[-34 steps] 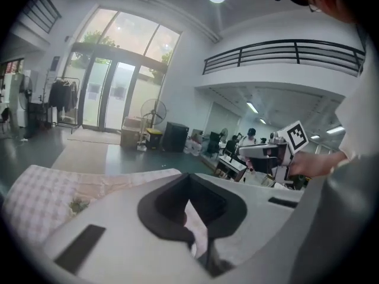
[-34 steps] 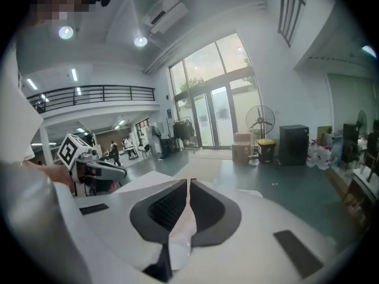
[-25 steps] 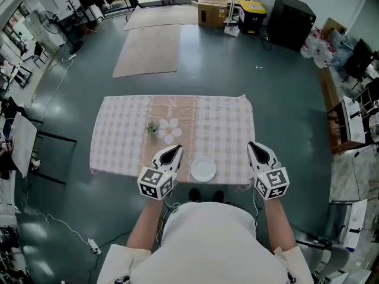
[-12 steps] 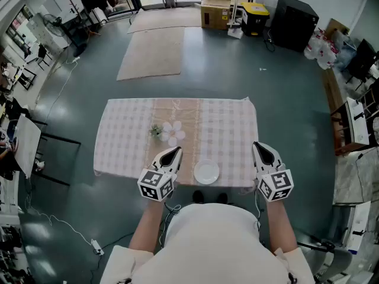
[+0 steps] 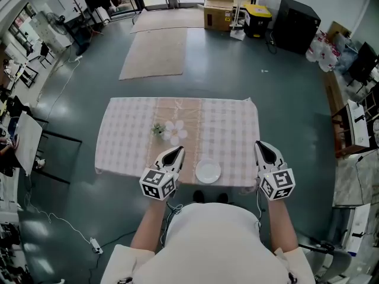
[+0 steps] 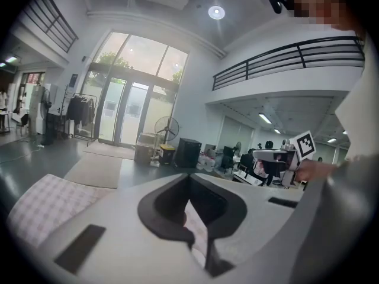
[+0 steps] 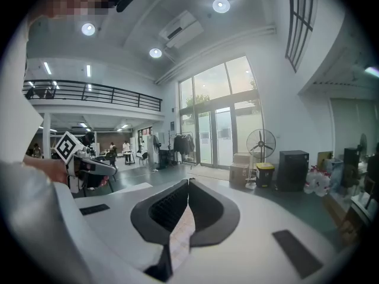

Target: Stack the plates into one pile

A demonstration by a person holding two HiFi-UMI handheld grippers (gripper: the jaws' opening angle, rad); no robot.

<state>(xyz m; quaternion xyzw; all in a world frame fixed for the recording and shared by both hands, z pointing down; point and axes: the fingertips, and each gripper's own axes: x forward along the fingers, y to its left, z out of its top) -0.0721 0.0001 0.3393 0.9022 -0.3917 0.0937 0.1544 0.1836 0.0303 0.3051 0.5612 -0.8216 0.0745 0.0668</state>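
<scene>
Checked table (image 5: 225, 129); plate (image 5: 208, 171) between left gripper (image 5: 176, 151), right gripper (image 5: 263, 145); both closed, empty.

White plate (image 5: 208, 171), pink-checked tablecloth (image 5: 127, 136) (beige centre stripe).

1 L gripper (image 5: 177, 149), 1 R gripper (image 5: 260, 144), 1 plate (image 5: 208, 171), 1 tbl (image 5: 228, 129).

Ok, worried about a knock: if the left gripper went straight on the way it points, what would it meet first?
Likely the checked tablecloth: the left gripper aims low across it, just right of the white flower piece. Depth is unclear.
</scene>
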